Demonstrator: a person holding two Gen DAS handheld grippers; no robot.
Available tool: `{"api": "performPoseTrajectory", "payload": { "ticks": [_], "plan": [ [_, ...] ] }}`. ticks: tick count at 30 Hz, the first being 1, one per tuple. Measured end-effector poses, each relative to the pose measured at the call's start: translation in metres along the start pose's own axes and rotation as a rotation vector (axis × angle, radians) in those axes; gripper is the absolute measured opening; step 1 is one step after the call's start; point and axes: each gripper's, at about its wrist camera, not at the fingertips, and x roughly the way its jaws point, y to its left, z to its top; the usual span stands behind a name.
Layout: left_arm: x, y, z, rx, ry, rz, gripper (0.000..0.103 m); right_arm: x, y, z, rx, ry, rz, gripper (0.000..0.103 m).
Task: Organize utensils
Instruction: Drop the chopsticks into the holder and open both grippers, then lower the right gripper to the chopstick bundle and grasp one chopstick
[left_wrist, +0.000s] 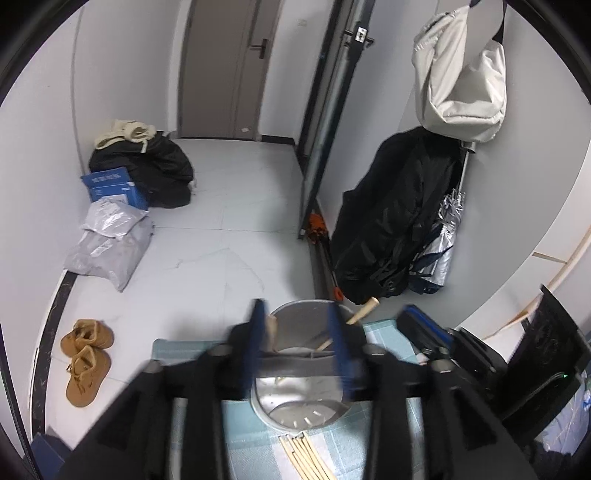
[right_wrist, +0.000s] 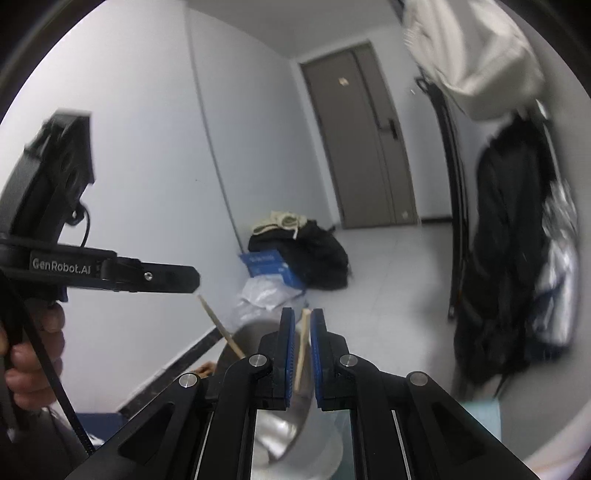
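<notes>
A round metal utensil holder (left_wrist: 295, 397) stands on a light blue checked cloth (left_wrist: 251, 432). My left gripper (left_wrist: 297, 314) hangs open right over its mouth. A short wooden stick (left_wrist: 272, 332) sits loose by the left pad, and another stick (left_wrist: 364, 312) leans on the holder's far rim. Several chopsticks (left_wrist: 306, 458) lie on the cloth in front. In the right wrist view my right gripper (right_wrist: 303, 314) is over the holder (right_wrist: 251, 334). A chopstick (right_wrist: 301, 354) stands tilted in the narrow gap between its pads, with space on both sides. The left gripper (right_wrist: 184, 280) reaches in from the left.
A hand (right_wrist: 29, 362) holds the left gripper's grip. On the floor beyond the table are brown shoes (left_wrist: 86, 360), grey parcels (left_wrist: 110, 243) and a blue box (left_wrist: 114, 188). A black coat (left_wrist: 391, 221) and a white bag (left_wrist: 458, 74) hang at the right.
</notes>
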Motion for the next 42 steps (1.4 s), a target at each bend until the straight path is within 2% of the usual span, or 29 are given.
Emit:
{"api": "performPoseTrajectory", "payload": {
  "ticks": [3, 7, 12, 15, 17, 20, 22, 27, 29, 34, 42],
  "plan": [
    [-0.014, 0.000, -0.008, -0.009, -0.041, 0.031, 0.060, -0.024, -0.001, -0.003, 0.015, -0.016, -0.023, 0.021],
    [-0.027, -0.001, -0.020, -0.021, -0.065, 0.065, 0.065, -0.049, 0.001, -0.003, 0.021, -0.023, -0.043, 0.038],
    [-0.042, 0.000, -0.040, -0.047, -0.096, 0.119, 0.081, -0.081, 0.006, -0.007, 0.036, -0.038, -0.053, 0.047],
    [-0.051, -0.002, -0.053, -0.058, -0.132, 0.147, 0.083, -0.095, 0.014, -0.011, 0.041, -0.036, -0.058, 0.055],
    [-0.056, -0.004, -0.063, -0.069, -0.152, 0.163, 0.086, -0.104, 0.018, -0.011, 0.051, -0.031, -0.057, 0.064],
    [-0.061, -0.003, -0.078, -0.093, -0.183, 0.185, 0.092, -0.116, 0.026, -0.018, 0.058, -0.030, -0.061, 0.069],
    [-0.064, -0.001, -0.088, -0.121, -0.201, 0.204, 0.093, -0.122, 0.029, -0.022, 0.061, -0.023, -0.076, 0.073],
    [-0.065, 0.000, -0.108, -0.158, -0.211, 0.213, 0.102, -0.131, 0.034, -0.036, 0.065, 0.007, -0.099, 0.076],
    [-0.064, -0.003, -0.114, -0.142, -0.210, 0.231, 0.102, -0.132, 0.036, -0.043, 0.069, 0.021, -0.109, 0.079],
    [-0.058, -0.006, -0.128, -0.098, -0.189, 0.247, 0.102, -0.132, 0.040, -0.060, 0.063, 0.068, -0.122, 0.080],
    [-0.041, 0.005, -0.146, -0.122, -0.155, 0.265, 0.102, -0.117, 0.035, -0.085, 0.064, 0.180, -0.162, 0.080]
  ]
}}
